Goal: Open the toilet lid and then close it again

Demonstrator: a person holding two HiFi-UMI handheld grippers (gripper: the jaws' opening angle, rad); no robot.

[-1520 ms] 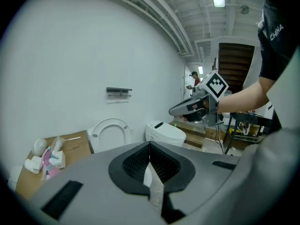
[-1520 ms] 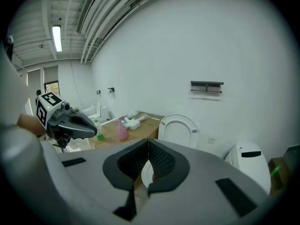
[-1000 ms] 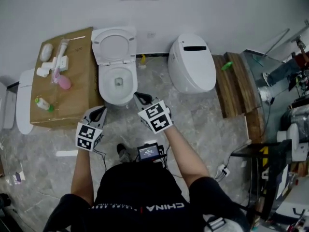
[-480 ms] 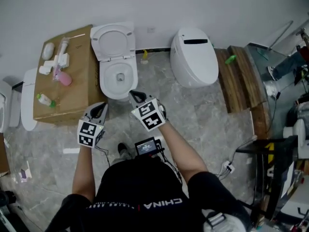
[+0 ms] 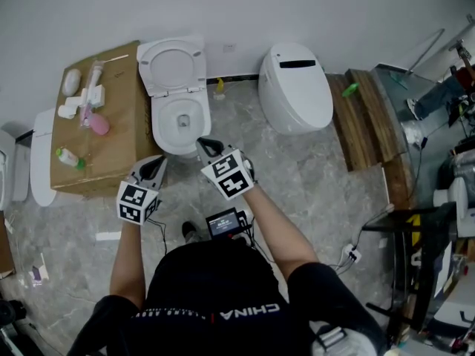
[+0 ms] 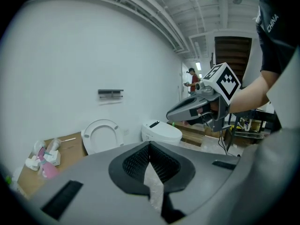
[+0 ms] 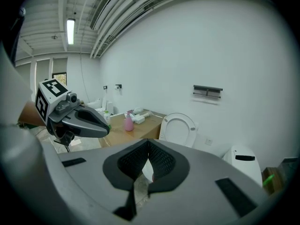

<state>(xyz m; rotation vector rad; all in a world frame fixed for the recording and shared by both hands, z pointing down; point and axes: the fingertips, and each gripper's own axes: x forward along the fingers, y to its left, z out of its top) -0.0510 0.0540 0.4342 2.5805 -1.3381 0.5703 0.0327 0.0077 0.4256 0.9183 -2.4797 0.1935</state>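
The white toilet (image 5: pixel 159 124) stands against the far wall with its lid (image 5: pixel 172 65) raised upright; the bowl is uncovered. My left gripper (image 5: pixel 154 167) hovers just left of the bowl's front, shut and empty. My right gripper (image 5: pixel 204 145) is at the bowl's front rim, shut with nothing between its jaws. The left gripper view has its own closed tips (image 6: pixel 150 146) low in the middle, the raised lid (image 6: pixel 101 135) behind them, and the right gripper (image 6: pixel 187 109) at the right. In the right gripper view the lid (image 7: pixel 179 128) stands beyond the closed tips (image 7: pixel 148 146), with the left gripper (image 7: pixel 86 122) at the left.
A cardboard box (image 5: pixel 111 150) left of the toilet carries a pink bottle (image 5: pixel 99 124) and several toiletries. A second, closed white toilet (image 5: pixel 297 87) sits to the right, with wooden planks (image 5: pixel 367 121) beyond it. Cables and equipment crowd the far right.
Both grippers stay shut and roughly where they were in front of the bowl. Only the head view has shifted slightly.
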